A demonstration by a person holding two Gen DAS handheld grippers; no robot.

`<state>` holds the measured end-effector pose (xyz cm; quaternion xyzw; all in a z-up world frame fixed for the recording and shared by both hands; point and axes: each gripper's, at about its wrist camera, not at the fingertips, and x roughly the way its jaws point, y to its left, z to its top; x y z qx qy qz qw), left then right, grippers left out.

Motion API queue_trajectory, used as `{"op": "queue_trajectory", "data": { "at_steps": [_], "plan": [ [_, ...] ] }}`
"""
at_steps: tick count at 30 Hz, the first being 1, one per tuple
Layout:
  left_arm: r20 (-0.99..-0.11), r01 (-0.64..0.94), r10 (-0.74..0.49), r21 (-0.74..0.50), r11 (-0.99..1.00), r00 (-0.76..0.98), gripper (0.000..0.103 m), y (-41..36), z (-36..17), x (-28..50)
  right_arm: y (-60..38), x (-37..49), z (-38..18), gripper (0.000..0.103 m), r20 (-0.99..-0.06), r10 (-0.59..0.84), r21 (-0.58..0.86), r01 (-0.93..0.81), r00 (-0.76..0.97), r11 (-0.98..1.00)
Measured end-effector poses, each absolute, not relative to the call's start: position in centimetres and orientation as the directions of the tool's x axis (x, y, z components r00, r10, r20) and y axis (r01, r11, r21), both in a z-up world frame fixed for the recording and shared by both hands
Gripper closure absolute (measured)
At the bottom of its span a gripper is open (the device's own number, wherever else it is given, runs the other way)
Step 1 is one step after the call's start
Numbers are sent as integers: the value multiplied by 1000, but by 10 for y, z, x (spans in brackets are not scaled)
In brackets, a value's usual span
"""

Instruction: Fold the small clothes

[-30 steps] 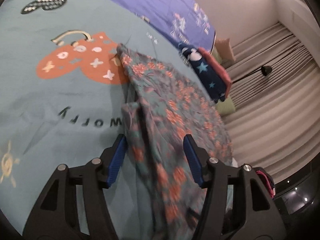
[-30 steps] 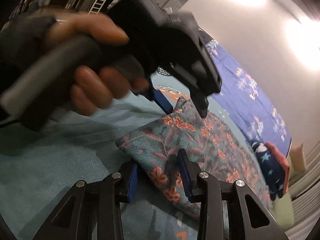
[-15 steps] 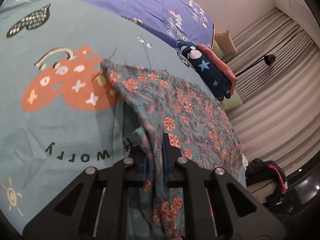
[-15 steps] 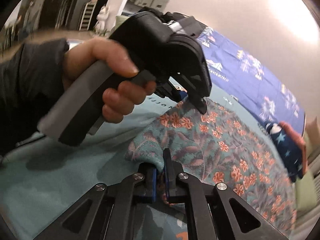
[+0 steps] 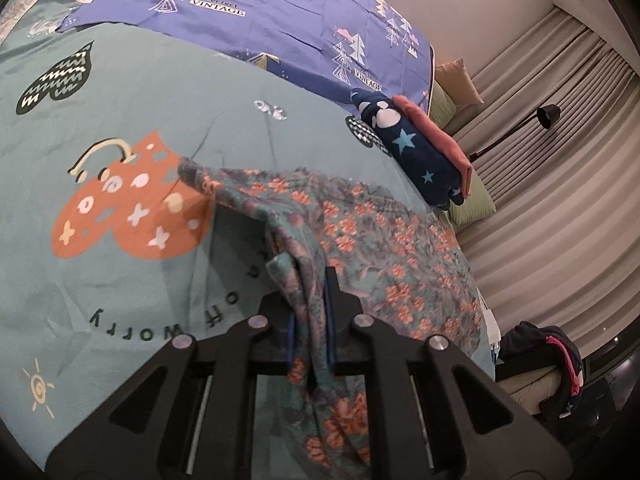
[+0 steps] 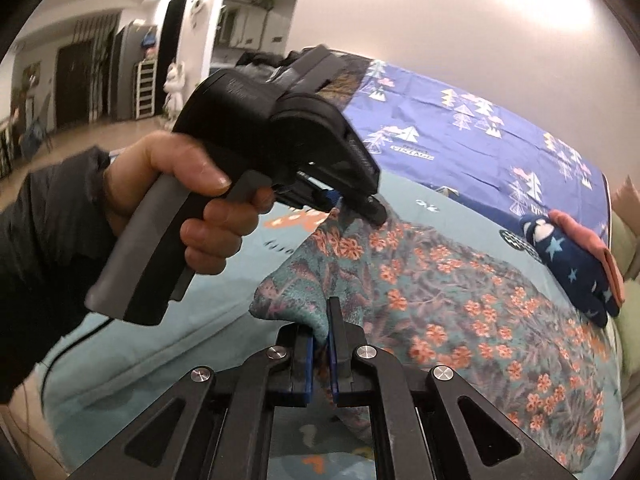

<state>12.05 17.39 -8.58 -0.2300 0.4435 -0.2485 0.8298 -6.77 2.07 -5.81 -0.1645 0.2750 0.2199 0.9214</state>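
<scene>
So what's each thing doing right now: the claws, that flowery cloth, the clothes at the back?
Left claw: shut on floral cloth.
Right claw: shut on floral cloth.
Floral cloth: near edge lifted, rest lying on bedspread.
Navy star garment: folded, beside pink garment.

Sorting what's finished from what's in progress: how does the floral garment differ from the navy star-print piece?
The floral garment is spread wide, one edge pinched and lifted by both hand-held grippers; the navy star-print piece is a compact folded bundle, untouched. Floral is teal with orange flowers; the navy has pale stars. Both lie on the teal bedspread.
</scene>
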Motion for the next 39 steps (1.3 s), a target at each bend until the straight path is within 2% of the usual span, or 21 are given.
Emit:
{"op": "queue_trajectory", "data": {
  "at_steps": [21, 39],
  "plan": [
    [-695, 288, -551, -469, 835, 462, 90, 50, -31, 143, -125, -38, -19, 99, -524, 367, 182, -319, 768, 930],
    [-782, 364, -466, -326, 872, 414, 90, -63, -27, 152, -220, -37, -26, 99, -495, 367, 344, -210, 788, 915]
  ]
}}
